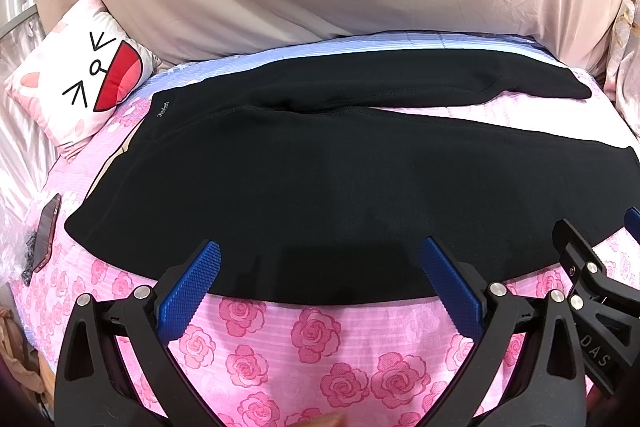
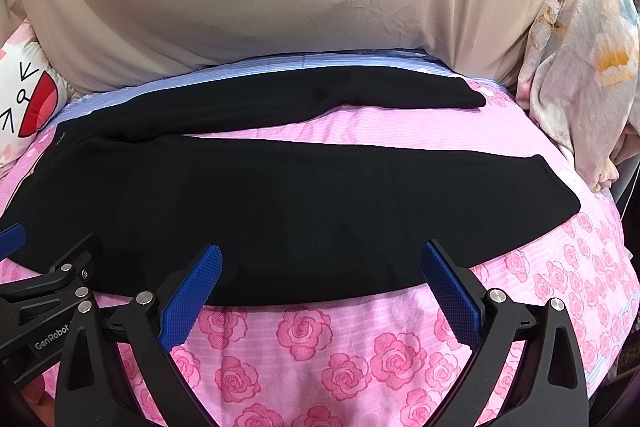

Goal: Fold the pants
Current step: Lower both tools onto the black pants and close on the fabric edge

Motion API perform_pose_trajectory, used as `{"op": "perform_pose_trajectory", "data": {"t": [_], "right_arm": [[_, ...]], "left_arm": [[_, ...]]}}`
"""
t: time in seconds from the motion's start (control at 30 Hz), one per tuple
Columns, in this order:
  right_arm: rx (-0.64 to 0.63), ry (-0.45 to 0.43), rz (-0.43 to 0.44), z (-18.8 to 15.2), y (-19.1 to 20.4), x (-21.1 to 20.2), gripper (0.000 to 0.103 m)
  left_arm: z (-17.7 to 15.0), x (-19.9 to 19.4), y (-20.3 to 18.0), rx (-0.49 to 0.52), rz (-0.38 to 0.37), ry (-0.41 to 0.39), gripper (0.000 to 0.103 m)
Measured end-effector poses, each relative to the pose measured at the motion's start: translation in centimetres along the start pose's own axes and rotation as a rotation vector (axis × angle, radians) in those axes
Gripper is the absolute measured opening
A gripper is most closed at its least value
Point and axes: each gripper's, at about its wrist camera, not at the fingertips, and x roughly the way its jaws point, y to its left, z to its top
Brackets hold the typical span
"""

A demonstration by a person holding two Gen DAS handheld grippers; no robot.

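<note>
1. The pants [image 1: 320, 167] lie flat on the bed [image 1: 304, 347], waist toward the pillow [image 1: 76, 87], legs spread in a V.
2. Left gripper [image 1: 320, 279] and right gripper [image 2: 322, 281] hover at the near leg's edge; the jaws of both stand wide open and hold nothing.
3. Likely step: fold the near leg over the far one.
4. Pinch only the near edge, at two well-separated points.
5. Lift evenly; align the seams.
</note>
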Motion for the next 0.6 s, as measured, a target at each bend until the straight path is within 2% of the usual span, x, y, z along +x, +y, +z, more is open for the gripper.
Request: {"op": "perform_pose_trajectory", "data": {"t": [0.1,0.17,0.23,0.3,0.33,0.47,0.6], "right_arm": [[-0.005,-0.04,0.094,0.5,-1.2,-0.2,0.098],[0.039,-0.068,0.12,1.7,-3.9,0.1,0.098],[0.084,-0.041,0.158,3.2,-6.4,1.3,0.098],[0.149,0.009,0.229,6.0,-10.6,4.0,0.098],[0.167,0.027,0.237,8.1,-13.5,6.2,0.097],[0.184,0.013,0.089,15.4,-21.2,13.2,0.091],[0.207,0.083,0.068,20.5,-26.0,20.8,0.085]], "left_arm": [[0.1,0.4,0.2,0.006,-0.015,0.007,0.098],[0.1,0.5,0.6,0.007,-0.021,0.0,0.098],[0.3,0.8,1.3,-0.001,-0.047,-0.001,0.098],[0.9,1.2,2.3,-0.018,-0.102,-0.014,0.098],[1.4,1.5,3.0,-0.033,-0.11,-0.014,0.098],[4.6,3.3,7.5,-0.117,-0.14,-0.071,0.098],[8.6,7.6,12.6,-0.209,-0.121,-0.037,0.098]]}}
